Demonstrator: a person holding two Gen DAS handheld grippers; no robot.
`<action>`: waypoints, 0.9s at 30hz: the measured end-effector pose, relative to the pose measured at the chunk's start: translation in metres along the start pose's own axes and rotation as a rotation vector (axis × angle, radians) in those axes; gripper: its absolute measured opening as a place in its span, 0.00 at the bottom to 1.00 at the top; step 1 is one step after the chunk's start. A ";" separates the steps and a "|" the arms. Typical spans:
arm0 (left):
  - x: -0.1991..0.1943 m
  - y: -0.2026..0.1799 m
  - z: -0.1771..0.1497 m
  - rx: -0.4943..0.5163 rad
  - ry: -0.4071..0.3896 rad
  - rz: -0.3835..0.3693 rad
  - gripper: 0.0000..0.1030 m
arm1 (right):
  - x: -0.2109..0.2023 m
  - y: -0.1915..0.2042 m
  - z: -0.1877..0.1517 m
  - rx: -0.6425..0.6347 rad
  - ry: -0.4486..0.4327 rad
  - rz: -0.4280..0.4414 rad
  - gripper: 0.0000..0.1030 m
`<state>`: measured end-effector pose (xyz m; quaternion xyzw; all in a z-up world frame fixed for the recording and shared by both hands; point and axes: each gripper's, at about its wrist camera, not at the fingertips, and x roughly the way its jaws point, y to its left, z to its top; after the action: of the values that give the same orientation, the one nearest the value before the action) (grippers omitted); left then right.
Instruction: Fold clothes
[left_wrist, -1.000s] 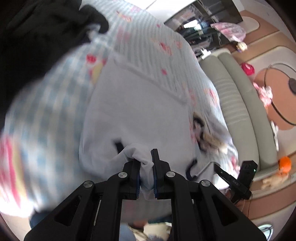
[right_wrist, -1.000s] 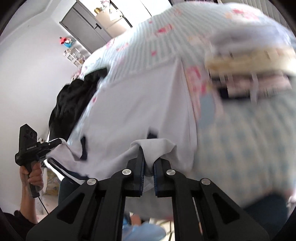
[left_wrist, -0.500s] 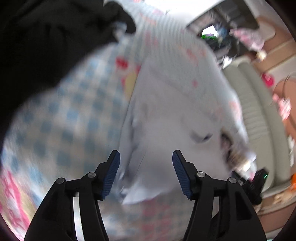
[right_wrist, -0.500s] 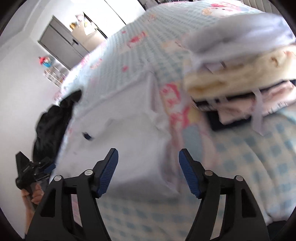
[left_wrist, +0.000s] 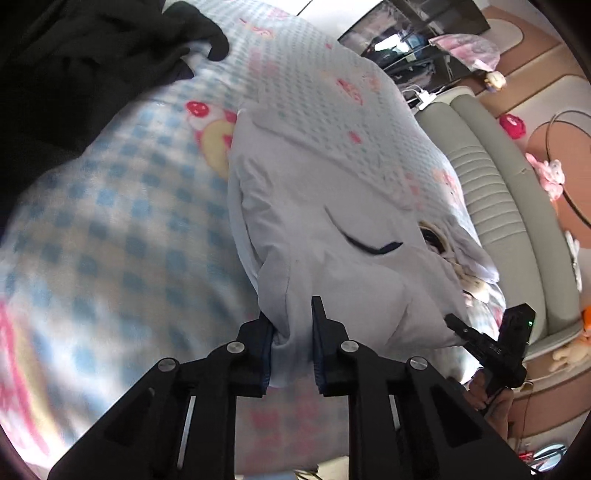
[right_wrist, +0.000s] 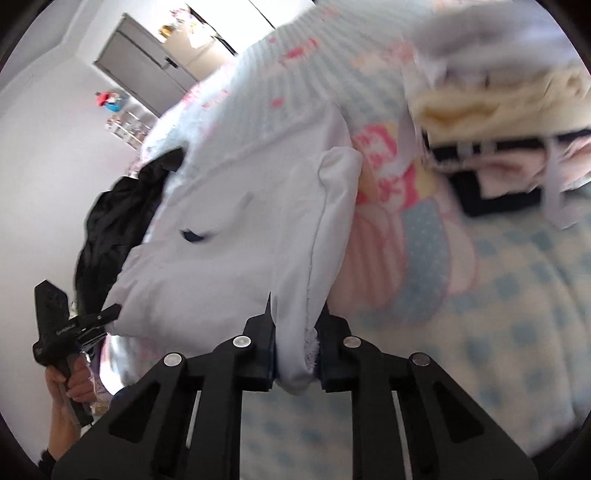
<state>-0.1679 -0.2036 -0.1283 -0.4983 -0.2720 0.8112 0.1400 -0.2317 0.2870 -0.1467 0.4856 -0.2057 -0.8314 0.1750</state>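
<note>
A white garment (left_wrist: 332, 229) with a dark trimmed opening lies folded on the checked bed cover (left_wrist: 110, 229). My left gripper (left_wrist: 291, 326) holds its near left corner; the jaws are closing with bunched cloth filling the gap between the pads. In the right wrist view the same garment (right_wrist: 240, 236) runs away from my right gripper (right_wrist: 295, 332), whose jaws are closing on the near right corner. Each gripper shows in the other's view: the right gripper (left_wrist: 458, 323) and the left gripper (right_wrist: 109, 312) both touch the garment's near edge, each held in a hand.
A heap of black clothes (left_wrist: 74, 59) lies on the bed at the far left. A stack of folded clothes (right_wrist: 498, 96) stands on the right side of the bed. A grey-green padded bench (left_wrist: 498, 206) runs along the bed's far side.
A second ago both grippers were shut on the garment. Half a second ago both stood open with the garment on the bed. Now both have sunk and closed on its near corners.
</note>
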 end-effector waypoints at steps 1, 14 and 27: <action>-0.009 -0.001 -0.007 0.001 0.004 -0.014 0.17 | -0.015 0.005 -0.006 -0.010 -0.013 0.009 0.15; -0.025 0.018 -0.060 0.024 0.112 0.061 0.25 | -0.065 -0.044 -0.084 0.026 0.068 -0.222 0.47; 0.055 -0.108 -0.077 0.410 0.025 0.184 0.48 | -0.014 0.080 -0.101 -0.396 0.032 -0.224 0.53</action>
<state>-0.1298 -0.0649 -0.1329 -0.4923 -0.0530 0.8525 0.1675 -0.1293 0.2079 -0.1405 0.4747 0.0197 -0.8619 0.1769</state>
